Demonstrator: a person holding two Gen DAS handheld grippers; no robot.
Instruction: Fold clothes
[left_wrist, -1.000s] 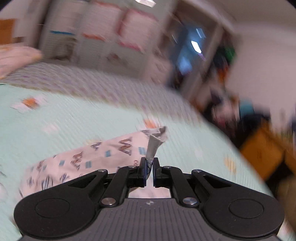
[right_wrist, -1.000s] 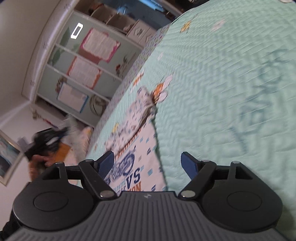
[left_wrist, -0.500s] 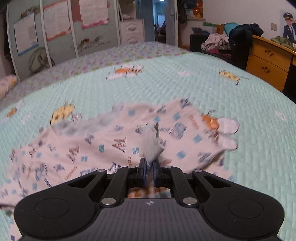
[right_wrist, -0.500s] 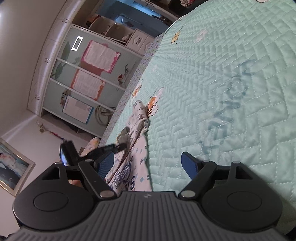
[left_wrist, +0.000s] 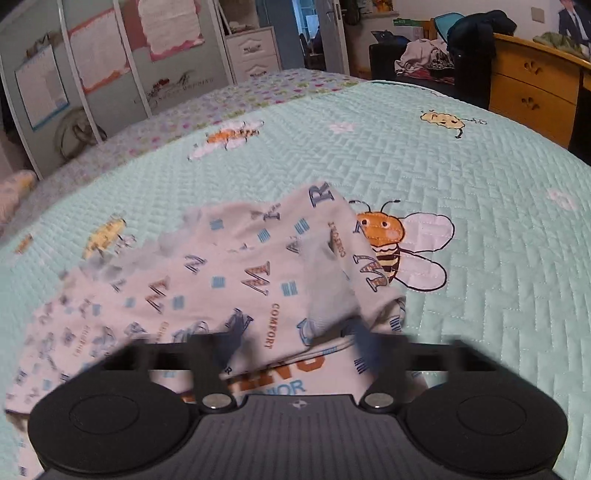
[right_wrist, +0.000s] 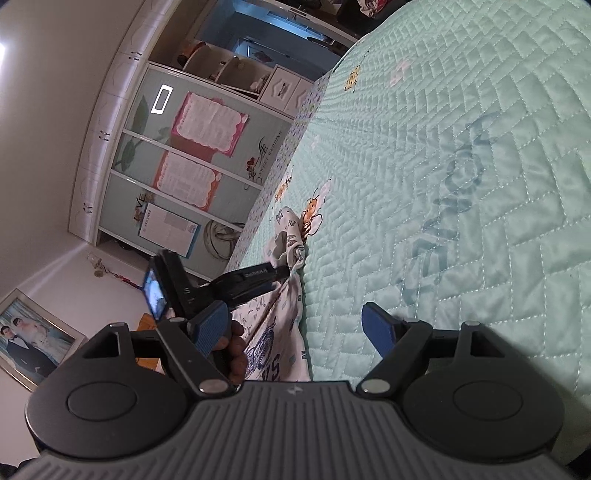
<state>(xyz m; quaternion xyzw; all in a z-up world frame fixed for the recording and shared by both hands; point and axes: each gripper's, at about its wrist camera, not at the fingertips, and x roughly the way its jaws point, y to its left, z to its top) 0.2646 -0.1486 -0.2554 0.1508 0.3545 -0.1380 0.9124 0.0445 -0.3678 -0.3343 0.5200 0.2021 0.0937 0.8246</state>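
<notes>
Shirt (left_wrist: 236, 280) rumpled on quilt (left_wrist: 480, 177); left gripper (left_wrist: 291, 350) fingers spread, empty; right gripper (right_wrist: 295, 328) likewise.

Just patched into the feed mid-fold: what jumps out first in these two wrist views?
The white printed garment stands out, spread in loose folds on the mint quilted bedspread, its right edge partly covering an embroidered bee. The left gripper is blurred but open just over the garment's near edge. In the right wrist view the right gripper is open and empty, hanging over the bedspread beside the garment.
</notes>
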